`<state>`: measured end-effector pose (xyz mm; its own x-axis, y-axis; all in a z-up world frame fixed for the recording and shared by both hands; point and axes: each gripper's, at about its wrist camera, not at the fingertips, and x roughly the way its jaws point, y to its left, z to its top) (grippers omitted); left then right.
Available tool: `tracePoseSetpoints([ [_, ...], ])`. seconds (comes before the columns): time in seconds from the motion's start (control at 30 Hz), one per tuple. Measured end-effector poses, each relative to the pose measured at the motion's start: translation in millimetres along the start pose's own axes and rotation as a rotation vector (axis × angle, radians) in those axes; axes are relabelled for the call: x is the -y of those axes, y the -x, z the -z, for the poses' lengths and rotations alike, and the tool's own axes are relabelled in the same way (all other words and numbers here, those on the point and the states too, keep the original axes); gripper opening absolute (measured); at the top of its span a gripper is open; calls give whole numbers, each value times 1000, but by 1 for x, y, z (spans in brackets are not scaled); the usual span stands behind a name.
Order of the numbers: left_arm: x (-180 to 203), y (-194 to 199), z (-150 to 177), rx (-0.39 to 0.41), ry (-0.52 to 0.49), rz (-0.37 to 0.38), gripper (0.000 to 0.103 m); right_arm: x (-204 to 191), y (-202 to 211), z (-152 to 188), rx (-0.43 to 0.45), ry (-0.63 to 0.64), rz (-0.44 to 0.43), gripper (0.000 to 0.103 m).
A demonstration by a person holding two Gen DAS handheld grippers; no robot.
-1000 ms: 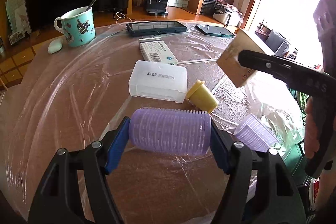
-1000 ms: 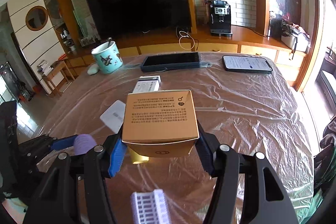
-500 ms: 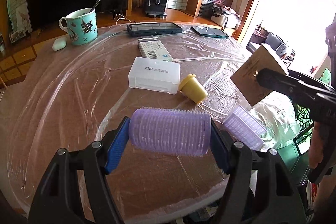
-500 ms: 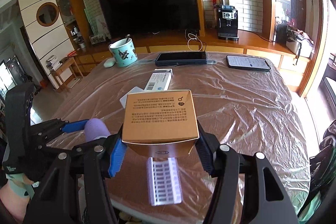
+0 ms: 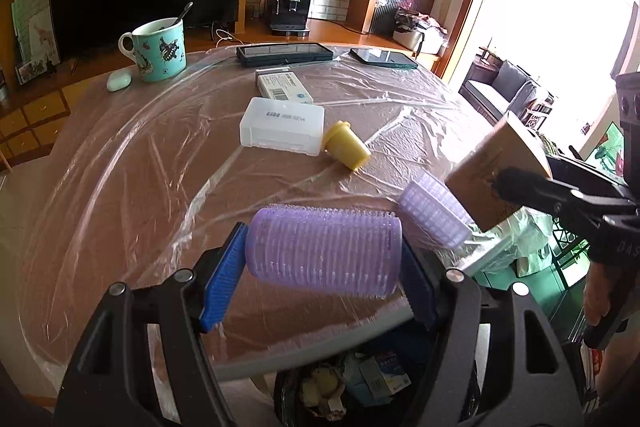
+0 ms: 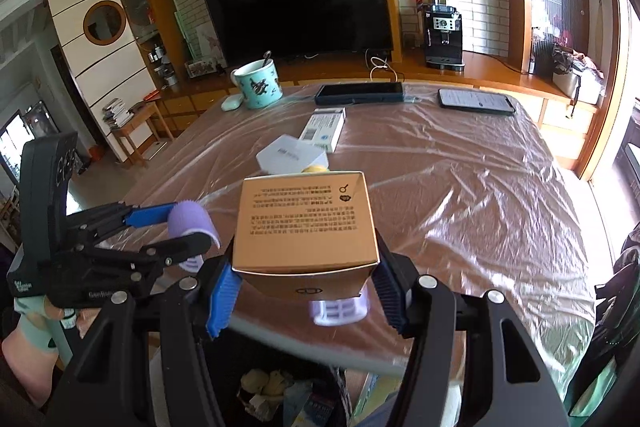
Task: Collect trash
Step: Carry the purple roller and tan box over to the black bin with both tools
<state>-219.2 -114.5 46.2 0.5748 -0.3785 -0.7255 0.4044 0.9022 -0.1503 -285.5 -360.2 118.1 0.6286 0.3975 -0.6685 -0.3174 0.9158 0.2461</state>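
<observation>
My left gripper (image 5: pixel 322 257) is shut on a purple hair roller (image 5: pixel 324 251) and holds it over the table's near edge; it also shows in the right wrist view (image 6: pixel 188 223). My right gripper (image 6: pixel 306 279) is shut on a tan cardboard box (image 6: pixel 306 223), seen from the left wrist view (image 5: pixel 500 167) at the right. A black trash bin (image 5: pixel 360 383) with scraps inside sits below both grippers, also visible in the right wrist view (image 6: pixel 280 395). A second purple roller (image 5: pixel 434 209), a yellow cap (image 5: pixel 346 145) and a white plastic case (image 5: pixel 282 125) lie on the table.
The table (image 5: pixel 120 187) is covered in clear plastic film. At its far side stand a teal mug (image 5: pixel 158 49), a white earbud case (image 5: pixel 119 81), a medicine box (image 5: pixel 284 87), a dark tablet (image 5: pixel 284 53) and a phone (image 5: pixel 382 57).
Both grippers have drawn back toward the table's near edge with their loads; the trash bin has come into view below them.
</observation>
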Motion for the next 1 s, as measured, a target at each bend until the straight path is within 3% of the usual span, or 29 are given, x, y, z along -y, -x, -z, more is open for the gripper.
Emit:
tracePoseSetpoints([
  [1.0,19,35,50,-23,-14,55,71,-18,29,68,-105,10,-64,59],
])
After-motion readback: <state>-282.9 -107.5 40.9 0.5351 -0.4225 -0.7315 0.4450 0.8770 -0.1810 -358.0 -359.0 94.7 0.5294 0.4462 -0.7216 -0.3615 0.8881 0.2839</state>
